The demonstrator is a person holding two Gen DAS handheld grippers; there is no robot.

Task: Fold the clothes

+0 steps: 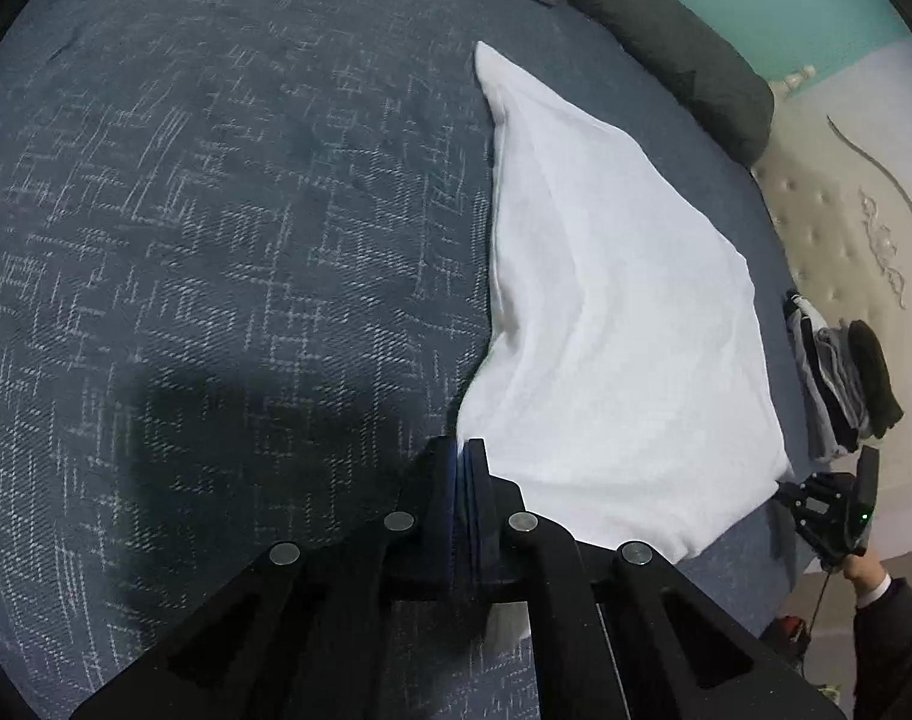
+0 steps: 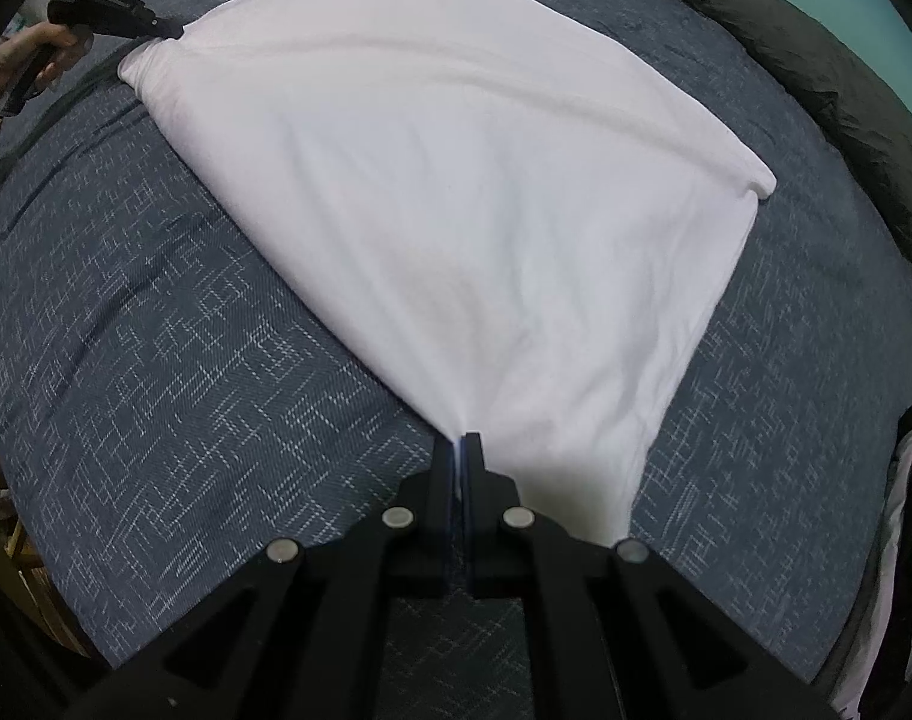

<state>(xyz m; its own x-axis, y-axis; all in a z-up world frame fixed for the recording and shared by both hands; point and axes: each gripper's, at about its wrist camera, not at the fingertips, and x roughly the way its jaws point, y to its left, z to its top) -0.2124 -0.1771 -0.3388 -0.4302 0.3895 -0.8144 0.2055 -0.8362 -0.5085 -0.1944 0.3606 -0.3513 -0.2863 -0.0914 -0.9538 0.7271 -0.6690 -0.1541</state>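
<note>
Nearest in the right wrist view, the right gripper (image 2: 461, 441) is clamped tight on a corner of the white shirt (image 2: 456, 192), its jaws pressed together with cloth pinched between them. The left gripper (image 1: 463, 447) likewise pinches another corner of the shirt (image 1: 612, 324), its jaws closed on the fabric. The shirt lies folded on the blue bedspread (image 2: 156, 360), stretched taut between the two grippers; its near edge runs straight from one gripper to the other, and the cloth fans out away from them. Beyond it lies a long dark bolster (image 1: 684, 54), and a stack of folded clothes (image 1: 840, 384) sits by the bed's edge.
</note>
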